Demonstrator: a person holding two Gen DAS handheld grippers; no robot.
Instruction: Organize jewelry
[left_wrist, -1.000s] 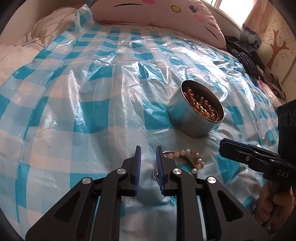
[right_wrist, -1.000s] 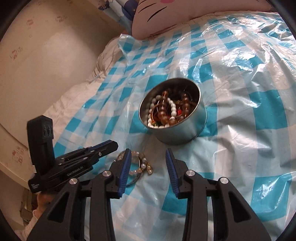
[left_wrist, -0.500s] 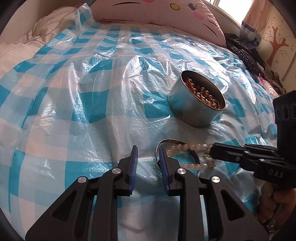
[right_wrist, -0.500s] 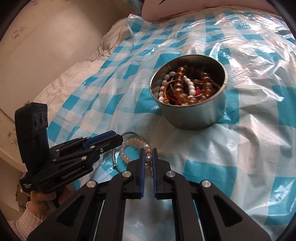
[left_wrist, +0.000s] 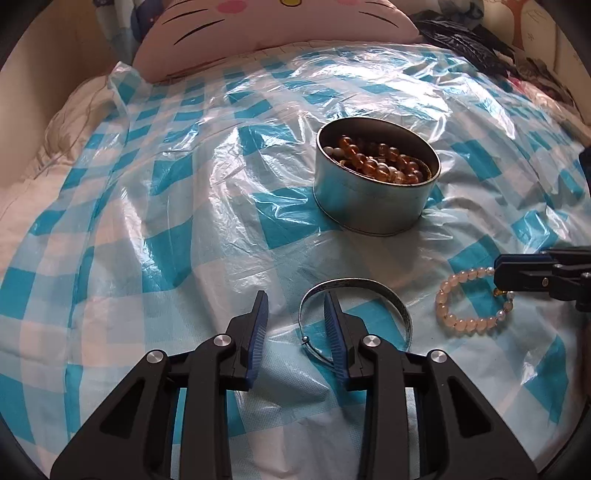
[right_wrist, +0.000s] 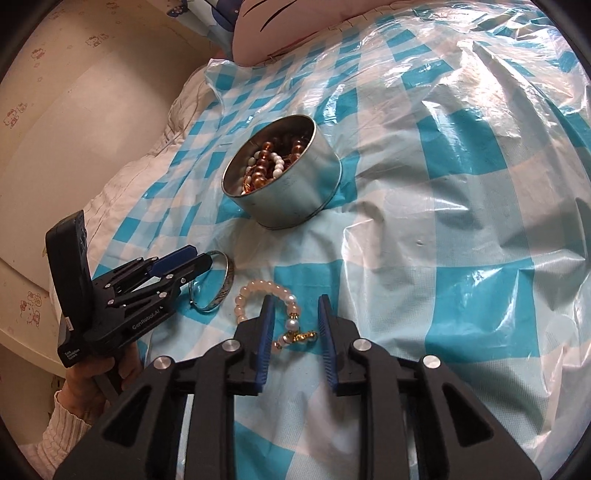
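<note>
A round metal tin (left_wrist: 369, 206) (right_wrist: 291, 199) holding amber and white beads stands on the checked plastic sheet. A silver bangle (left_wrist: 354, 284) (right_wrist: 227, 280) lies flat in front of it. My left gripper (left_wrist: 294, 295) (right_wrist: 184, 262) is over the bangle, jaws opening. The bangle's left rim lies between the pads, untouched. A pink bead bracelet (left_wrist: 465, 325) (right_wrist: 255, 286) lies apart to the bangle's right. My right gripper (right_wrist: 295, 301) (left_wrist: 517, 273) is over it, jaws opening. The bracelet's pearl and gold clasp sit between the pads, unpressed.
A blue and white checked plastic sheet (left_wrist: 166, 221) covers the bed. A pink cat-face pillow (left_wrist: 280, 29) lies at the head, and dark clothes (left_wrist: 461, 40) are heaped at the far right. A cream wall (right_wrist: 74, 129) runs along the left. A hand in a white sleeve (right_wrist: 85, 384) holds the left gripper.
The bead bracelet has been pulled off the bangle to its right. My right jaws shut on it, then parted. My left jaws widened and the view swung toward the pillow.
</note>
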